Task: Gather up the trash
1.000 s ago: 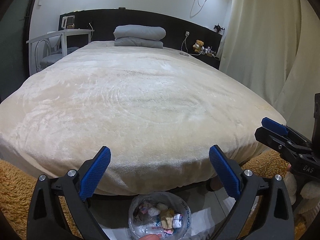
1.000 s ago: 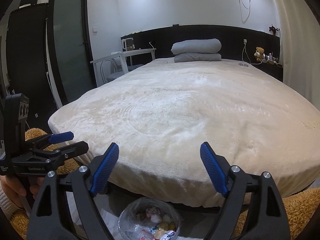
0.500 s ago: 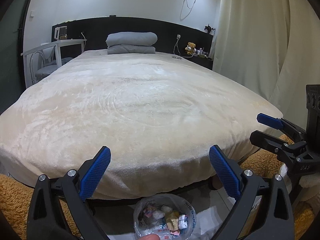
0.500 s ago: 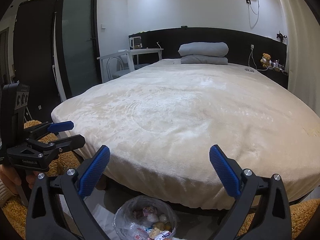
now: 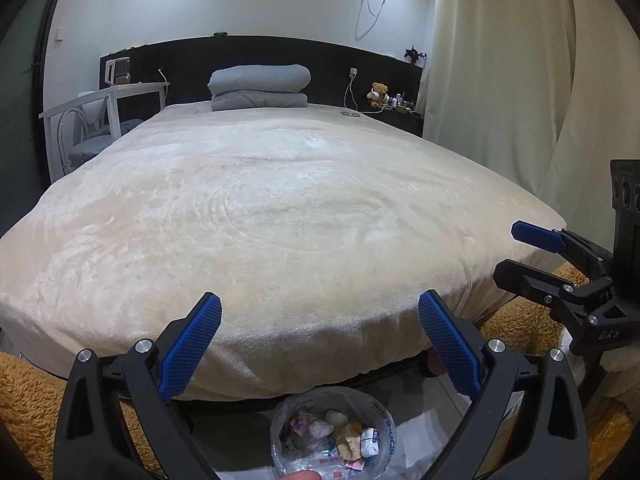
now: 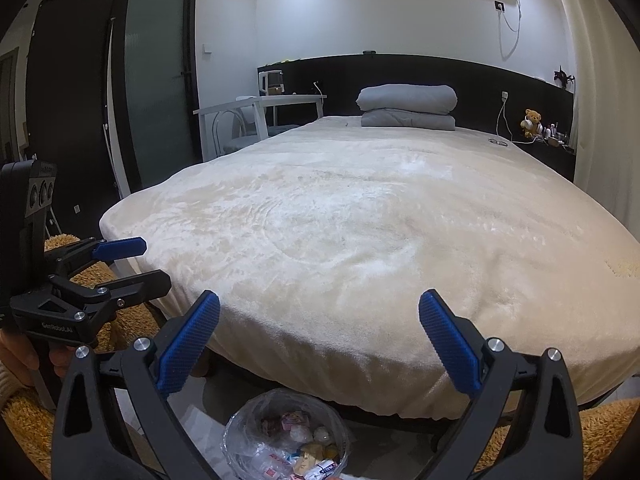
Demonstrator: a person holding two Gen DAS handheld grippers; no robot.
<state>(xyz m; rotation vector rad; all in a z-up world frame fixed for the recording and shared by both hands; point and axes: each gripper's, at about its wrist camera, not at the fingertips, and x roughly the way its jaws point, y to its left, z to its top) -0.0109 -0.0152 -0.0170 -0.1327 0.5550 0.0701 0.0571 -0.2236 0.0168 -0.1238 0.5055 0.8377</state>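
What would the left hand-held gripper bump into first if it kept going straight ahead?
Probably the cream plush blanket covering the bed: the left hand-held gripper, fingers open and empty, aims at its near edge. Depth is hard to judge.

Cream bed, black headboard, white walls

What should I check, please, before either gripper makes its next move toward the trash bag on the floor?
1. Left gripper open, nothing between its jaws: ok.
2. Right gripper open, nothing between its jaws: ok.
3. Trash bag mouth open, wrappers visible inside: ok.
4. Bed blanket free of visible trash: ok.
5. Loose trash left on the floor around the bag: cannot tell, since the lower edge of both views is cut off.
6. Grippers apart, not touching each other: ok.
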